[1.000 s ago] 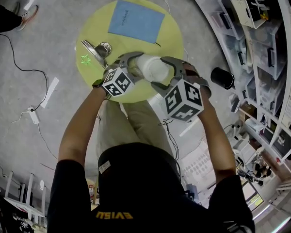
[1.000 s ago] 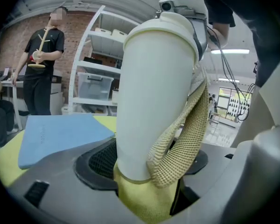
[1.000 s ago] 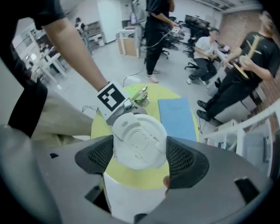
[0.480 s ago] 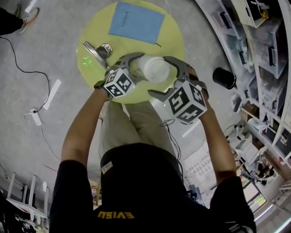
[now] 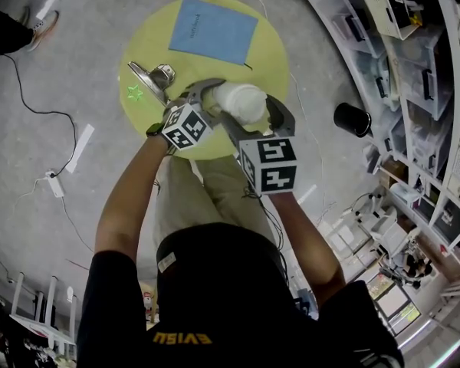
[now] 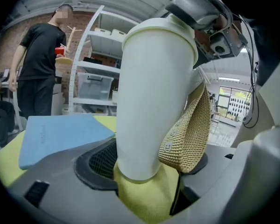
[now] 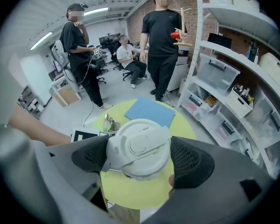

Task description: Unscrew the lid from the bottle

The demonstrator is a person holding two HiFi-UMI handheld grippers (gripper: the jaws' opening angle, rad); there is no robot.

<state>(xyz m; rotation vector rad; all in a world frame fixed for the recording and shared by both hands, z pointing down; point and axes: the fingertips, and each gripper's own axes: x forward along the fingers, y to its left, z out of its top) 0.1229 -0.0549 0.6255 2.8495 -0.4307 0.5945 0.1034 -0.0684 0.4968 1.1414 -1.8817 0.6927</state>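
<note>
The left gripper [image 6: 149,167] grips the white bottle [image 6: 154,92] near its base, in the centre, lid [image 6: 161,29] on top. A woven strap [image 6: 189,134] hangs at its right. A blue mat [image 6: 60,134] lies at the left on the yellow table [image 6: 4,162].

A blue rectangular mat [image 5: 213,31] lies far on the round yellow bench [image 5: 276,60], a shiny metal object [image 5: 155,79] at its left.

Upside-down yellow "EVISU" on the black shirt [image 5: 182,339], behind the right gripper [image 5: 249,112]; the blue mat [image 5: 222,41] beyond it bears illegible print.
</note>
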